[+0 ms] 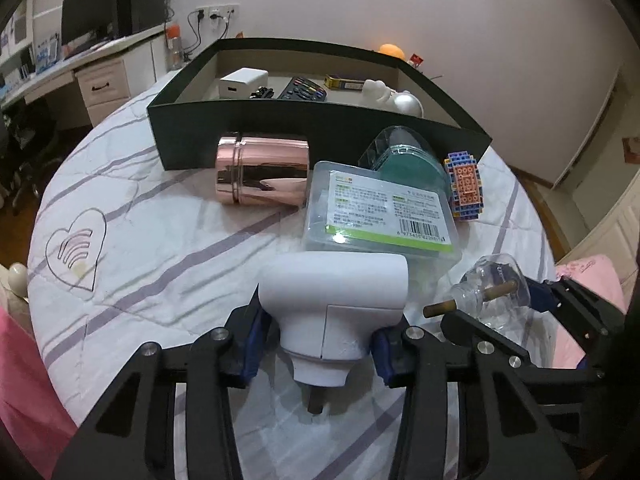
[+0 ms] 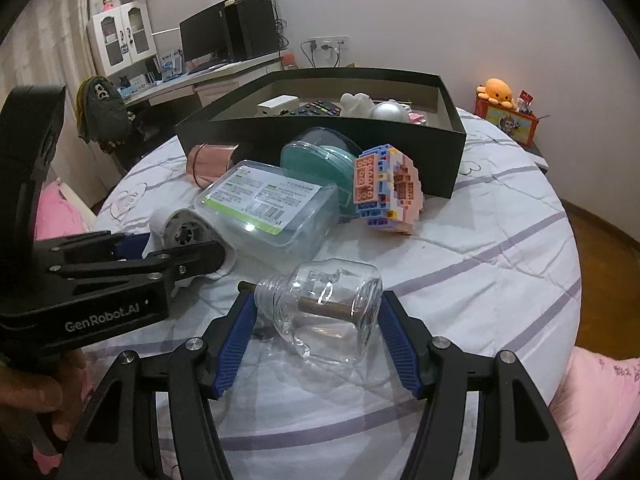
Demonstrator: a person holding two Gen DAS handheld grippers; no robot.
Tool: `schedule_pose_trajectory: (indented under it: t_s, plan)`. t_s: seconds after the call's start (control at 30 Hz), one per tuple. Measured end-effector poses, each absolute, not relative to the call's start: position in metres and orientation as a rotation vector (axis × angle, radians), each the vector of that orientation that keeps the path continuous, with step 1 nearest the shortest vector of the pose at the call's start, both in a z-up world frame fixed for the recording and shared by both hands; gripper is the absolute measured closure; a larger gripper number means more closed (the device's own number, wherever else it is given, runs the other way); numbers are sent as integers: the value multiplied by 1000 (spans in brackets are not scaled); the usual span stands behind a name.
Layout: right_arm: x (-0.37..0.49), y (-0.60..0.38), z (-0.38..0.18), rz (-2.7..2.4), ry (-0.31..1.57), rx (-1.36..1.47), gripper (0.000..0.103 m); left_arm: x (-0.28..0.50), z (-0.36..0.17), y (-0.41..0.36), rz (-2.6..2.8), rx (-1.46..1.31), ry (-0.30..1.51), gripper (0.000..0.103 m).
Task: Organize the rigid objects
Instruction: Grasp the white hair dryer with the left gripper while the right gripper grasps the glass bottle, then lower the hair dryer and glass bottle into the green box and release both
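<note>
My left gripper point(image 1: 316, 344) is shut on a white plug-in device point(image 1: 332, 304) just above the bed cover; it also shows in the right wrist view point(image 2: 180, 236). My right gripper point(image 2: 316, 328) is around a clear glass bottle point(image 2: 324, 312) with a brown wick, blue pads touching both sides; the bottle also shows in the left wrist view point(image 1: 488, 292). Ahead lie a clear plastic box with a label point(image 1: 380, 212) point(image 2: 268, 208), a rose-gold tin point(image 1: 260, 174) point(image 2: 210, 162), a teal-lidded container point(image 1: 404, 152) point(image 2: 320, 156) and a brick model point(image 1: 464, 184) point(image 2: 386, 188).
A dark open box point(image 1: 320, 124) point(image 2: 452, 120) stands behind them, holding a white box point(image 1: 244, 82), a remote point(image 1: 302, 90), a white figure point(image 1: 376, 92) and a silver ball point(image 1: 406, 102). A desk with monitor point(image 2: 208, 36) is far left. Pink bedding point(image 2: 600, 380) lies right.
</note>
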State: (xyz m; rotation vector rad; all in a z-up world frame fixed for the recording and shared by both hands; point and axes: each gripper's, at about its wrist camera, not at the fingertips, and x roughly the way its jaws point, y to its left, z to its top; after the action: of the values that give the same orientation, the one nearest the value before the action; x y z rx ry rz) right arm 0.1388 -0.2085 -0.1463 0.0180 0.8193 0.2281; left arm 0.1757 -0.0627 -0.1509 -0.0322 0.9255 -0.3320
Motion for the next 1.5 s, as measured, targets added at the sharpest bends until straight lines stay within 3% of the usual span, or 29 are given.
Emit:
schedule_pose_trajectory:
  t_s: [0.4,0.73,1.1,1.5]
  plan:
    - [130,-199,-123,251,776,18,39,161,-123,-37,-289,-28,857,59]
    - [141,-197,-71,287,695,9,39,177,-71,-24,-283,-14,747,59]
    - [224,-203,-9,254,590,-38,39,249,-25,-24,-281,1,643,59]
    - [338,-230,-29,222,698,54,39,348,-41,-52,-313,41,696,59]
